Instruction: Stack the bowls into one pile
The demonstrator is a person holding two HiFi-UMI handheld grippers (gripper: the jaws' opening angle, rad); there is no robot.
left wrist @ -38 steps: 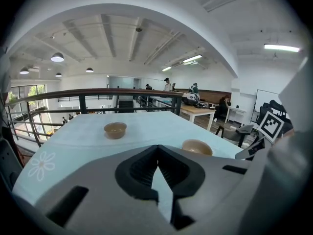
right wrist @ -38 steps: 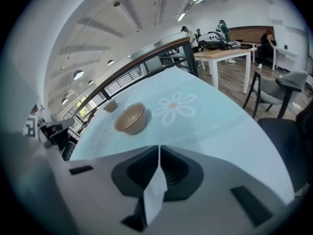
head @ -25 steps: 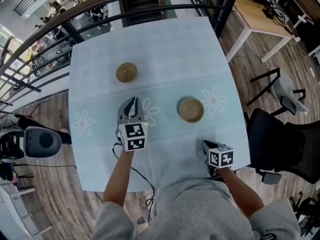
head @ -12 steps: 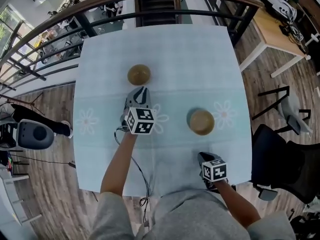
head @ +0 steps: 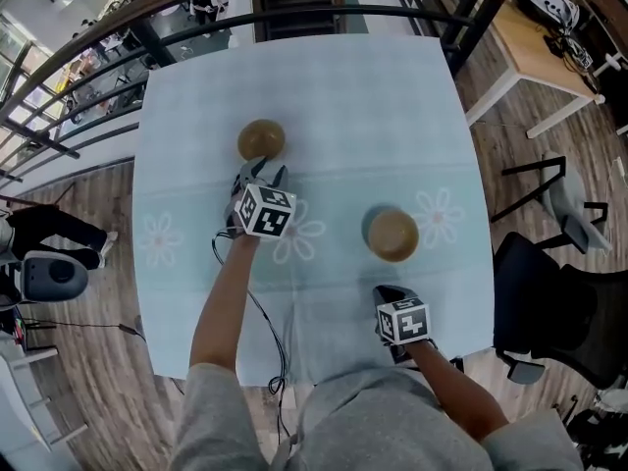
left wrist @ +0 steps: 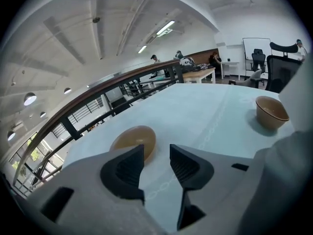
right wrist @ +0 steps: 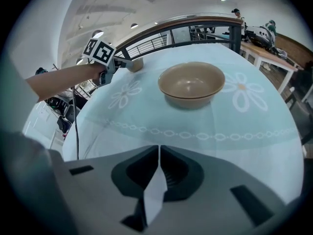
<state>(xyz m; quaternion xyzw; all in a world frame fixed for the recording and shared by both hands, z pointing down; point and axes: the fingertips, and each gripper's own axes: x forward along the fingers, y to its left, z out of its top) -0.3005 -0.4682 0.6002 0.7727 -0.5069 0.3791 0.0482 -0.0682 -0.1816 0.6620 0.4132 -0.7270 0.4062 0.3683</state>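
Two tan bowls stand apart on a pale blue tablecloth (head: 324, 86). The far bowl (head: 261, 139) (left wrist: 134, 141) lies just ahead of my left gripper (head: 265, 175) (left wrist: 157, 156). That gripper's jaws are opening, with a clear gap and nothing between them; the bowl's near rim shows just beyond the left jaw. The near bowl (head: 393, 235) (right wrist: 191, 83) sits to the right, a short way in front of my right gripper (head: 390, 294) (right wrist: 159, 151). The right gripper's jaws are shut and empty, close to the table's near edge.
A curved dark railing (head: 324, 13) runs right behind the table's far edge. A wooden desk (head: 535, 52) stands at the back right and a black office chair (head: 554, 307) at the right. A black cable (head: 265, 332) hangs down from the left gripper.
My left gripper has travelled forward to the far bowl and its jaws have parted. The right gripper has crept a little toward the near bowl and stays shut.
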